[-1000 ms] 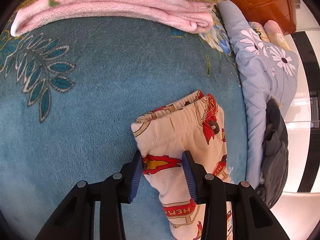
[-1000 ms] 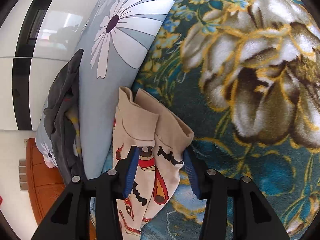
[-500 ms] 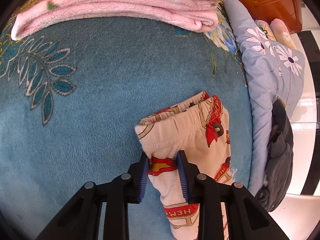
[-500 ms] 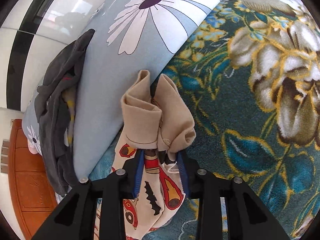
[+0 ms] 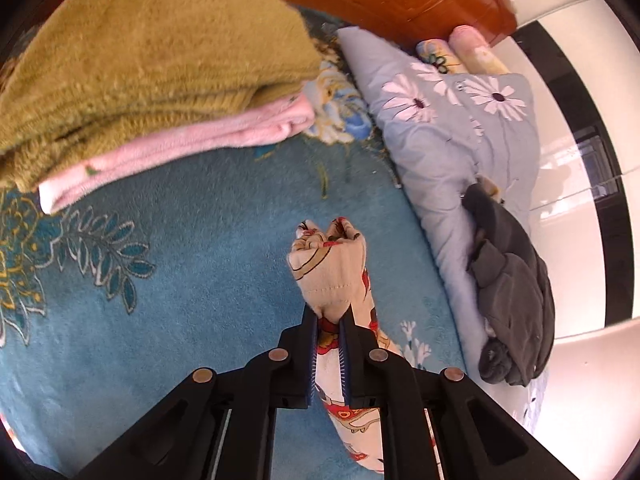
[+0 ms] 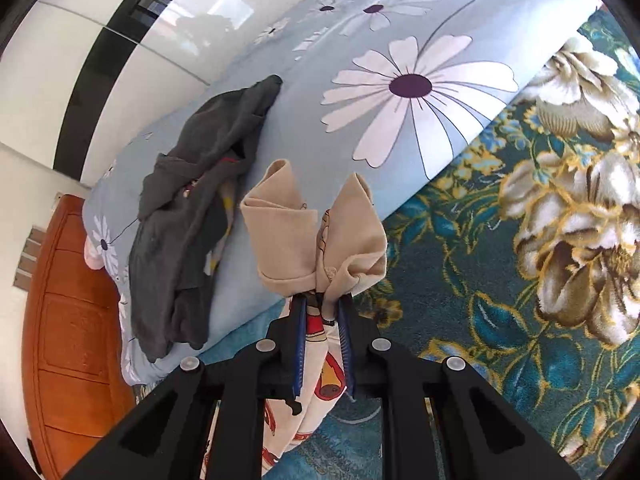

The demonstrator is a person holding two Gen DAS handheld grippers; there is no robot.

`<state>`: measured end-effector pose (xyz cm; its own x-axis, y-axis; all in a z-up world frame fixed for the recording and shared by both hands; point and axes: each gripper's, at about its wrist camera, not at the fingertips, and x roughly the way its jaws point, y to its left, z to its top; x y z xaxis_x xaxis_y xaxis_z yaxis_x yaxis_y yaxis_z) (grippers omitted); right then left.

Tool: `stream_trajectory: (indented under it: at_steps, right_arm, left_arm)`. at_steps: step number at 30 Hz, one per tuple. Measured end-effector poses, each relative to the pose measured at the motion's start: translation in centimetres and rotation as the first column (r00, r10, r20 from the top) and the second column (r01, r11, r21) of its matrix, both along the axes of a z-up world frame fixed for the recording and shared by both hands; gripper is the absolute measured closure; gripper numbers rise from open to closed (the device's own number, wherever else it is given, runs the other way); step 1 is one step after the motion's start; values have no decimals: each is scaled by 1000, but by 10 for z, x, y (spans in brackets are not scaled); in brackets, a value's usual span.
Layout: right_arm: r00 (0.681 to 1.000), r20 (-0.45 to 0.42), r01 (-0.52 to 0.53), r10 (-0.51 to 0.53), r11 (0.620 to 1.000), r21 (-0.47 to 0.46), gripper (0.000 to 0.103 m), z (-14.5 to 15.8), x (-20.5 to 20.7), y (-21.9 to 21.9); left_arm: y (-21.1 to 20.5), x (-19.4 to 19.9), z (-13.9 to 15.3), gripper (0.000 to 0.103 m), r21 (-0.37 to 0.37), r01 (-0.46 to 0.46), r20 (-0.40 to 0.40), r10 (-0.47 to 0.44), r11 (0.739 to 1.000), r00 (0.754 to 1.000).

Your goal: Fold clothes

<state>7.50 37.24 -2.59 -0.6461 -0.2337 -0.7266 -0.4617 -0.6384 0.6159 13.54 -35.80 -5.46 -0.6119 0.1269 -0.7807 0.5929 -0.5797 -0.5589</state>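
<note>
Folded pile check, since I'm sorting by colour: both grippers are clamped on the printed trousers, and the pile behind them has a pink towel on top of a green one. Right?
Not quite. In the left wrist view the green towel lies on top and the pink towel is under it. The rest holds: the left gripper and the right gripper are both clamped on the printed trousers.

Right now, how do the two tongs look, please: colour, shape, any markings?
The left tongs and right tongs look alike: matte black angular frames with cut-out slots, each side studded with round silver rivets. The narrow fingers carry ribbed blue pads. No cables, labels, sleeves or hands are visible.
</note>
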Motion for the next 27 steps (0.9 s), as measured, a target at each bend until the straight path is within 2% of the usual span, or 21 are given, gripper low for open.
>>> stream_trajectory:
  at_steps: [2, 4, 7, 9, 11, 13, 17, 20, 22, 24, 27]
  right_arm:
    - [1000, -16, 2, -2, 1000, 3, 96, 8, 19, 5]
    - [1000, 4, 17, -17, 1000, 15, 96, 4, 39, 16]
    - [988, 135, 72, -74, 997, 17, 96, -30, 65, 32]
    - [981, 167, 102, -98, 995, -20, 96, -50, 78, 36]
    - [981, 175, 94, -82, 994, -62, 96, -63, 83, 33]
    - [984, 173, 60, -48, 996, -66, 95, -66, 79, 24]
    - [988, 152, 11, -3, 999, -53, 95, -65, 56, 9]
    - [986, 166, -7, 15, 999, -47, 85, -71, 34, 2]
    - [982, 188, 0, 6, 1000, -30, 83, -77, 22, 2]
    - [979, 202, 25, -18, 999, -30, 83, -84, 15, 6]
    - [977, 210, 52, -43, 998, -42, 83, -91, 8, 10]
  left_arm:
    - [-6, 20, 5, 93, -62, -12, 4, 12, 998, 1000]
    - [-15, 37, -23, 93, -11, -63, 52, 63, 998, 997]
    - [-29, 63, -64, 93, 59, -143, 129, 134, 988, 983]
    - [-38, 78, -90, 90, 101, -195, 176, 176, 976, 969]
    - [-39, 83, -93, 89, 127, -222, 169, 199, 967, 965]
    - [-40, 87, -95, 87, 145, -242, 164, 218, 959, 962]
    - [-31, 78, -87, 83, 52, -185, 190, 172, 981, 966]
    - [-34, 85, -86, 76, 64, -221, 178, 207, 973, 962]
    - [-40, 97, -86, 71, 90, -279, 158, 263, 956, 952]
    - [-45, 110, -88, 66, 137, -347, 139, 329, 928, 934]
    - [-48, 126, -93, 64, 206, -415, 124, 398, 886, 909]
